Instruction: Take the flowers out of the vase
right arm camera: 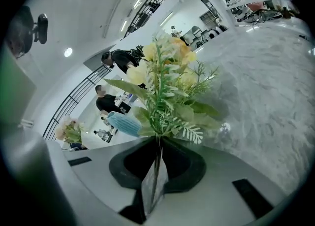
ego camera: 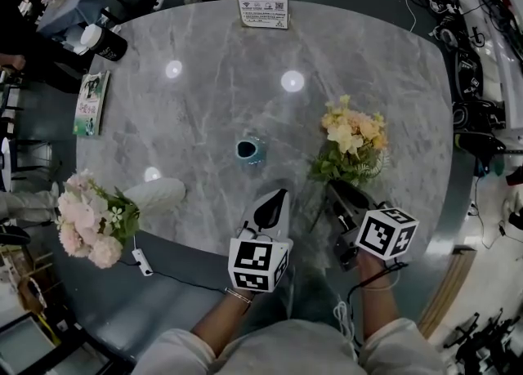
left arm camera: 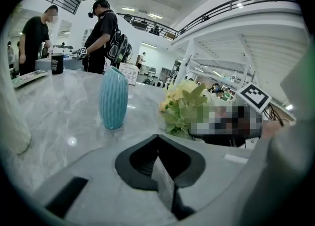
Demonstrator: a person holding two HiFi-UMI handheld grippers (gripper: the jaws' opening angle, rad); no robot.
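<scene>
- right gripper [right arm camera: 156, 168]: jaws clamped on the thin green stems [right arm camera: 158, 146] of the yellow flowers [right arm camera: 165, 89]; the stems run straight up out of the closed pads
- in the head view the right gripper [ego camera: 345, 195] sits at the near right of the table [ego camera: 327, 46], its marker cube [ego camera: 386, 233] toward the person, the yellow flowers [ego camera: 353, 140] fanning out ahead of the jaws
- the bunch is low over the marble; can't tell whether it touches
- left gripper [left arm camera: 158, 140]: jaws fully together, nothing between them
- left gripper [ego camera: 274, 202] is just beside the right one, pointing at the teal vase [ego camera: 249, 150]
- teal vase stands upright near the table centre, mouth dark, no flowers in it; apart from both grippers
- yellow flowers are out of the vase, to its right, not touching it; the left gripper view shows the same, teal vase [left arm camera: 113, 98] left, yellow flowers [left arm camera: 183, 106] right, with a gap between
- far left edge of the table: a white vase [ego camera: 155, 195] on its side, pink flowers [ego camera: 88, 218] at its mouth, overhanging the edge
- far edge: a sign card [ego camera: 263, 8]; left edge: a booklet [ego camera: 91, 102] and a black cup [ego camera: 105, 42]
</scene>
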